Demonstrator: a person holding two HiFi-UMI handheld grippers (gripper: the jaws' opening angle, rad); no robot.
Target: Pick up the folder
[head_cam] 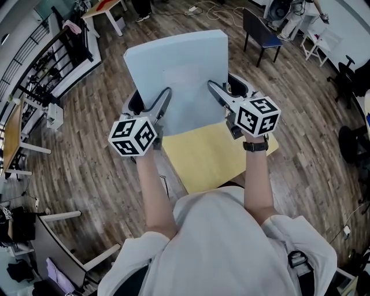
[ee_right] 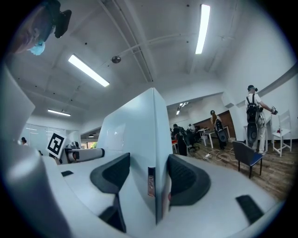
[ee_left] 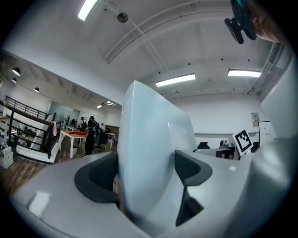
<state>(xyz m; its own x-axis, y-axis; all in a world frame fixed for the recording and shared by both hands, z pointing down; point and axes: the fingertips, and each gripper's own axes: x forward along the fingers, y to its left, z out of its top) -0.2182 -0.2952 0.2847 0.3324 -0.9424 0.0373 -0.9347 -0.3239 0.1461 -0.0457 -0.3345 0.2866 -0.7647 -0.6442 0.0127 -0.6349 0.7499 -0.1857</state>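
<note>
The folder (head_cam: pixel 179 75) is a thick light-blue binder held up off the yellow surface (head_cam: pixel 214 159), between my two grippers. My left gripper (head_cam: pixel 165 99) clamps its left edge and my right gripper (head_cam: pixel 215 90) clamps its right edge. In the left gripper view the folder (ee_left: pixel 149 135) fills the gap of the left gripper (ee_left: pixel 146 174), with both dark pads (ee_left: pixel 100 179) against its covers. In the right gripper view the folder's spine edge (ee_right: pixel 135 135) stands between the pads (ee_right: pixel 186 179) of the right gripper (ee_right: pixel 149 179), which press on it. Both grippers point level.
Under the folder is a yellow tabletop, right in front of the person. A dark blue chair (head_cam: pixel 260 32) stands on the wooden floor at the back right. A white desk (head_cam: pixel 107 8) and black railings (head_cam: pixel 40 69) are at the back left. People stand far off (ee_right: pixel 253 118).
</note>
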